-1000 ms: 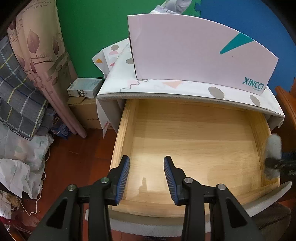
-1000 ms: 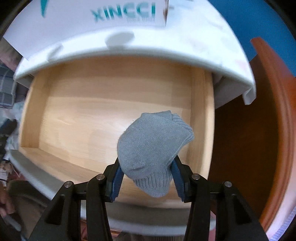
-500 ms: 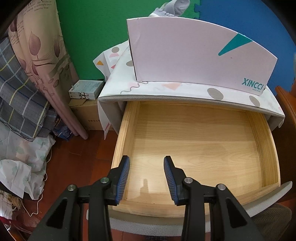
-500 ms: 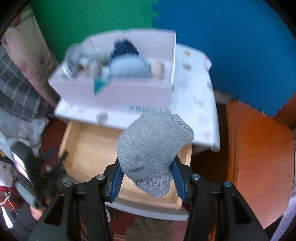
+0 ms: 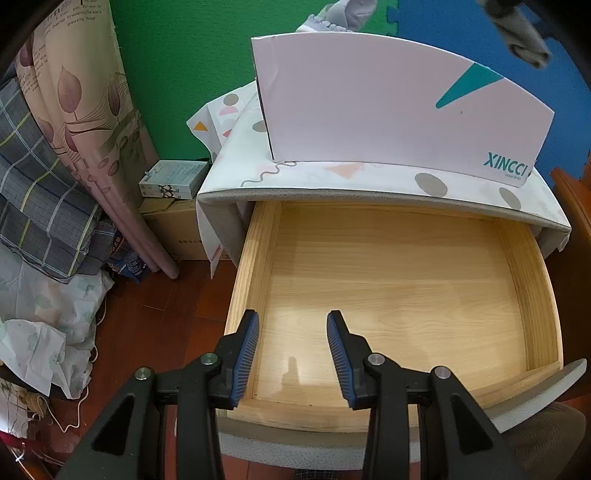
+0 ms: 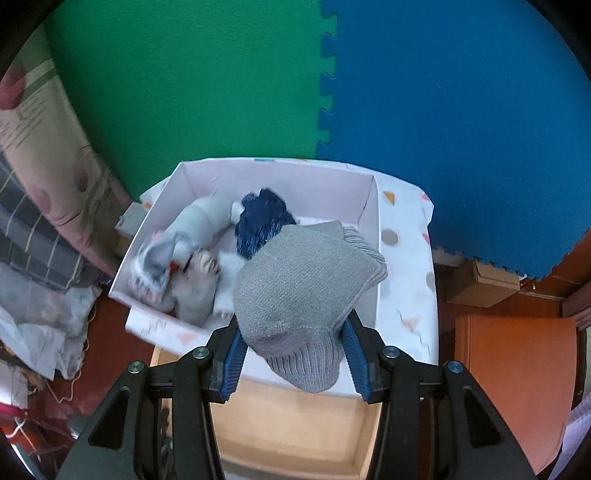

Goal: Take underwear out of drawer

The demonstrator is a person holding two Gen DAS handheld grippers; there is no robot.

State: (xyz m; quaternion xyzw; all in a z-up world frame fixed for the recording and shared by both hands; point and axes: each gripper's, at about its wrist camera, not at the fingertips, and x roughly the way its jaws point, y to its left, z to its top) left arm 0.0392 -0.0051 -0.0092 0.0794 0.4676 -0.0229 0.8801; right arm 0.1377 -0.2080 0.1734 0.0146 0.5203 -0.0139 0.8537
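Observation:
My right gripper (image 6: 291, 354) is shut on a grey knitted piece of underwear (image 6: 303, 291) and holds it high above the white box (image 6: 369, 221) on the cabinet top. The grey piece also shows at the top right of the left wrist view (image 5: 521, 33). The wooden drawer (image 5: 255, 266) stands pulled open with a bare floor. My left gripper (image 5: 291, 354) is open and empty over the drawer's front left part.
The white box (image 5: 388, 103) holds grey, white and dark blue clothes (image 6: 258, 225). A patterned cloth (image 5: 332, 177) covers the cabinet top. Bedding and curtain (image 5: 55, 155) pile at the left. An orange wooden piece of furniture (image 6: 517, 369) stands at the right.
My right gripper has lifted the grey underwear out of the drawer and up over the white box. My left gripper has stayed open over the drawer.

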